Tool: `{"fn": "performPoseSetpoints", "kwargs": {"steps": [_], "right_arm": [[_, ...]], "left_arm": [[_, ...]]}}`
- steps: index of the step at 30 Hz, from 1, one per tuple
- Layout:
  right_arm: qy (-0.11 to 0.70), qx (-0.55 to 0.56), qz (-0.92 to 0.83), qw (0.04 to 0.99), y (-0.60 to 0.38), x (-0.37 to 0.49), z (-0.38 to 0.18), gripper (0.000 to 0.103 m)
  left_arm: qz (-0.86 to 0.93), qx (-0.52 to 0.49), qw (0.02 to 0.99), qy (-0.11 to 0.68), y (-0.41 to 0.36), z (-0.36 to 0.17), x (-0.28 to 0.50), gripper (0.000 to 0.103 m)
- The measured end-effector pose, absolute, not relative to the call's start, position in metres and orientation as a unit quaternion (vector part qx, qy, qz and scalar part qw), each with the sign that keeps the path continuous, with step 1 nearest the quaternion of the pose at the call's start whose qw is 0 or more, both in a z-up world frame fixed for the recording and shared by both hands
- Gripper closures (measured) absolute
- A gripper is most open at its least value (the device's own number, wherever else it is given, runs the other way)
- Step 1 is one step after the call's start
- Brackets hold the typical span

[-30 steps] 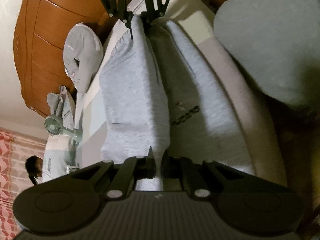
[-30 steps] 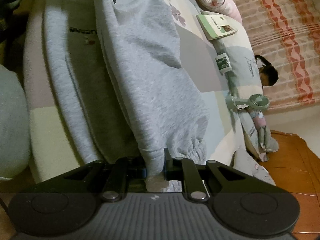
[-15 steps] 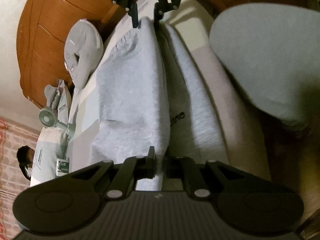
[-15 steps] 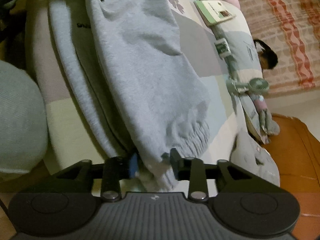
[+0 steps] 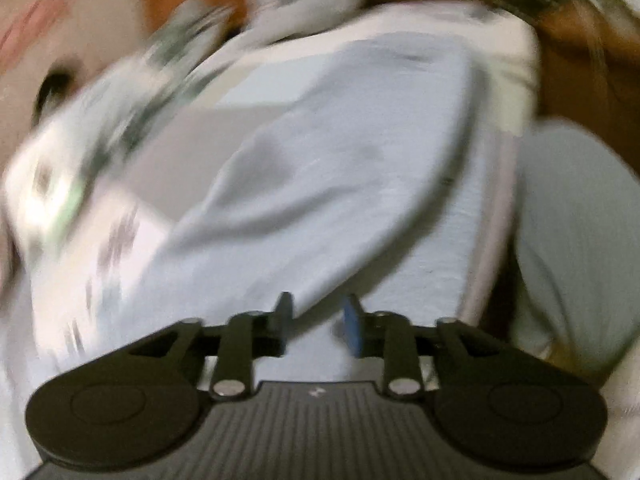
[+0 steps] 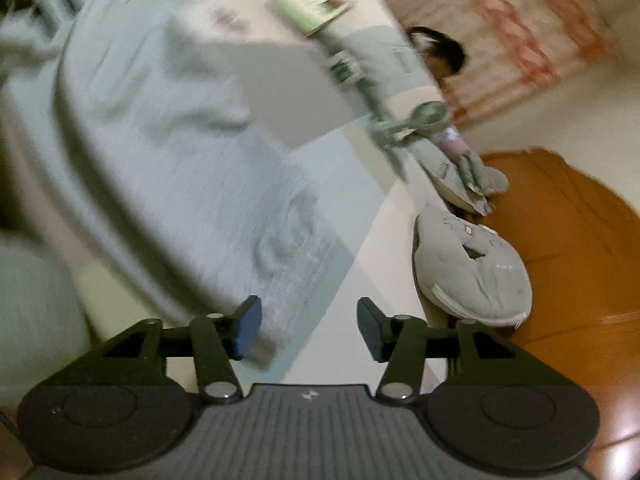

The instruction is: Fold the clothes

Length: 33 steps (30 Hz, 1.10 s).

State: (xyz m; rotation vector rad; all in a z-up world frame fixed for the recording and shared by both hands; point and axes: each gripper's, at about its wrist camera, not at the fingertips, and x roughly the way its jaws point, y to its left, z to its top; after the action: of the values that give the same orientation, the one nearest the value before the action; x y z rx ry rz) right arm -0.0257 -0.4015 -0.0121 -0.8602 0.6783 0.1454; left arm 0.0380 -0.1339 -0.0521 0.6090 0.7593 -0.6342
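Grey trousers (image 5: 344, 168) lie on the bed (image 6: 372, 280), doubled lengthwise, one leg laid over the other. This is judged from the layered edge along the side nearest the person's knee (image 5: 580, 248). The fold line there is heavily blurred in the left view, so that reading is tentative.

Long axis: runs along the bed's near edge, from the left gripper (image 5: 318, 320) at one end to the right gripper (image 6: 308, 326) at the other. The elastic cuff (image 6: 296, 240) points toward the right gripper and the headboard (image 6: 560, 248). The other end, likely the waist, lies at the left gripper.

Left gripper: jaws part open, with a modest gap. Cloth lies between and under the fingers, but no pinch is evident. Right gripper: jaws wide apart, holding nothing. The cuff lies just beside its left finger, on the sheet.

Why so: one tool sits at each end of the garment, which suits carrying a long piece taut and laying it flat. With both jaws apart, the cloth rests on the bed by its own weight.

Clutter on the far side includes a fan (image 6: 424, 118), a pillow (image 6: 472, 268) and a booklet (image 6: 316, 6), all well apart from the trousers.
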Motion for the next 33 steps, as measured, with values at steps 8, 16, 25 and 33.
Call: {"fn": "performPoseSetpoints", "kwargs": {"steps": [8, 16, 25, 33], "right_arm": [[0.331, -0.133, 0.154, 0.921, -0.369, 0.027, 0.003, 0.025], [0.320, -0.011, 0.205, 0.925, -0.323, 0.037, -0.023, 0.021], [0.322, 0.044, 0.211, 0.922, -0.302, 0.022, -0.044, 0.019], [0.317, 0.045, 0.203, 0.925, -0.304, 0.014, -0.046, 0.019]], "left_arm": [[-0.238, -0.024, 0.847, 0.475, -0.055, -0.067, 0.080, 0.057], [-0.216, -0.240, 0.822, 0.469, -0.009, -0.104, 0.099, 0.055], [-0.196, -0.329, 0.817, 0.430, 0.014, -0.118, 0.122, 0.054], [-0.159, -0.319, 0.845, 0.398, 0.015, -0.107, 0.122, 0.084]]}}
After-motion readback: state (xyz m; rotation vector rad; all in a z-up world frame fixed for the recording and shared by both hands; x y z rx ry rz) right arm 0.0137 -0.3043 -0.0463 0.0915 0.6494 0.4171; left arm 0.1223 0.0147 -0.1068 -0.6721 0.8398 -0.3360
